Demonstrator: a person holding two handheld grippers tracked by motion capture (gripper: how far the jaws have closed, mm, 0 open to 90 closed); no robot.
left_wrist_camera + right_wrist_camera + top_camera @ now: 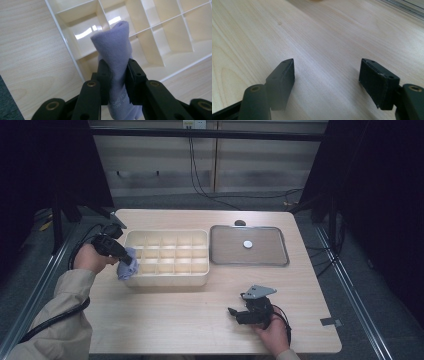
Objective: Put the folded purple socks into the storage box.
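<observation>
The left gripper [129, 261] is clenched on a lilac cloth [115, 52], which stands pinched between its two jaws and rises past their tips in a rounded fold, the rest hanging below toward the hand. In the high view the cloth [125, 265] sits at the left end of the cream organizer [167, 279], touching or just over its near-left corner; in the left gripper view the fold points over the box's outer compartments. The right gripper [235, 312] rests low at the near right of the table [165, 320], jaws spread wide with nothing between them, well apart from the cloth. A metal tray [249, 262] lies right of the organizer, a small white disc [247, 244] in it.
</observation>
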